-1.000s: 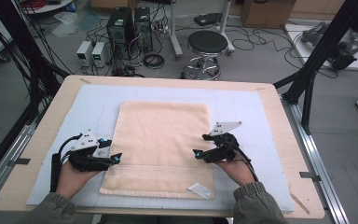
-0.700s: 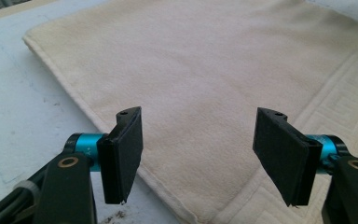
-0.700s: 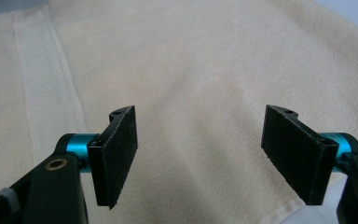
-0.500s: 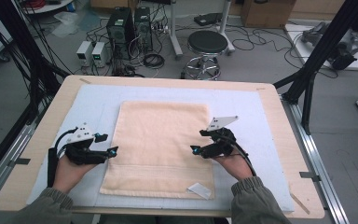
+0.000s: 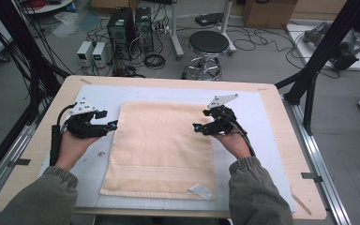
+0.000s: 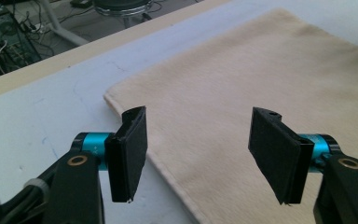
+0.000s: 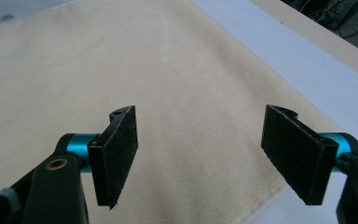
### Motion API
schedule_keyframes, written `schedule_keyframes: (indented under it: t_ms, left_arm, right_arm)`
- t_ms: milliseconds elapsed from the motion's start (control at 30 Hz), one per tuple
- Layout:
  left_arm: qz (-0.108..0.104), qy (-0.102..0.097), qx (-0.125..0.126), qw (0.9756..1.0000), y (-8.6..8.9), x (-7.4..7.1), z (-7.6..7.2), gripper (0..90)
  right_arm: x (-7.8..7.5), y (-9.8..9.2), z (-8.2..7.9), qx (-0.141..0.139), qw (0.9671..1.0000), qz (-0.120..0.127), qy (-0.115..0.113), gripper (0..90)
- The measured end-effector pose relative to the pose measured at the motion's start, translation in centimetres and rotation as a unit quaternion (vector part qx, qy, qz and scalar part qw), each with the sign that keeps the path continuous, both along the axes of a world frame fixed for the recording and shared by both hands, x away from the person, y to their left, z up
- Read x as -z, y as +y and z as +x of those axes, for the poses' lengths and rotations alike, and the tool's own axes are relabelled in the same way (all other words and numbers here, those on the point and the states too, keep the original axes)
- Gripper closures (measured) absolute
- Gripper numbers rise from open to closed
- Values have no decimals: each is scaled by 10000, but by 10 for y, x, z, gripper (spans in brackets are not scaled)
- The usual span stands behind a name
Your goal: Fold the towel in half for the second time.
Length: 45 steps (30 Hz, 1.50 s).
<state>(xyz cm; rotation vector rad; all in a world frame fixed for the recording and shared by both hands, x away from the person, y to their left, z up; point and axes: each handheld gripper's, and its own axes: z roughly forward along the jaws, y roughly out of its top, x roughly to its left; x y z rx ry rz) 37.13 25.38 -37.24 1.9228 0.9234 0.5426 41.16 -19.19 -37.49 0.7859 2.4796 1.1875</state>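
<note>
The beige towel (image 5: 161,147) lies flat mid-table. The left gripper (image 5: 114,124), jaws just narrowing yet apart and empty, hovers seemingly above its left edge; the right gripper (image 5: 196,127), open, above its right edge.

Lab, computer towers (image 5: 131,23), floor cables (image 5: 262,35)

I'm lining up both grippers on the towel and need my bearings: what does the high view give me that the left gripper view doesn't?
High view alone: the right gripper over the towel's right edge, the white tag at its near hem, and the person's sleeves. Left gripper view alone: the left gripper close up, open, nothing between its pads, poised above the towel's edge. Both: the beige towel lying flat on the pale mat, and a stool beyond the table.
</note>
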Motion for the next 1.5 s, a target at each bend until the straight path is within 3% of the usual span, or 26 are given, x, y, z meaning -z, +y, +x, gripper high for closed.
schedule_keyframes:
  t_ms: [167, 300, 567, 833, 933, 1133, 1300, 1367, 1500]
  left_arm:
    - [74, 129, -261, 9995, 0, 10, 12, 390]
    - [-118, 188, -434, 9988, 0, 12, 19, 401]
    - [-29, 167, -381, 9991, -12, 7, 26, 404]
    - [19, 289, -454, 9986, -13, 20, 38, 404]
    - [-31, 386, -565, 9976, -11, 30, 46, 401]
    - [233, 665, -624, 9956, -17, 52, 57, 384]
    - [378, 1018, -778, 9910, -18, 65, 61, 381]
    - [350, 1082, -759, 9906, -18, 69, 60, 392]
    - [319, 1120, -826, 9898, -20, 68, 59, 440]
  right_arm:
    - [9, -6, 9, 157, 9998, -64, 78, 267]
    - [11, -8, 12, 242, 9997, -22, 65, 267]
    - [18, -10, 16, 391, 9991, -39, 170, 267]
    - [27, -15, 21, 600, 9977, -172, 271, 267]
    - [33, -19, 27, 780, 9962, -104, 383, 267]
    - [52, -17, 37, 883, 9941, -303, 555, 267]
    - [59, -20, 38, 1046, 9915, -365, 685, 270]
    - [62, -20, 39, 1015, 9909, -346, 817, 297]
    - [63, -17, 36, 1029, 9909, -256, 823, 415]
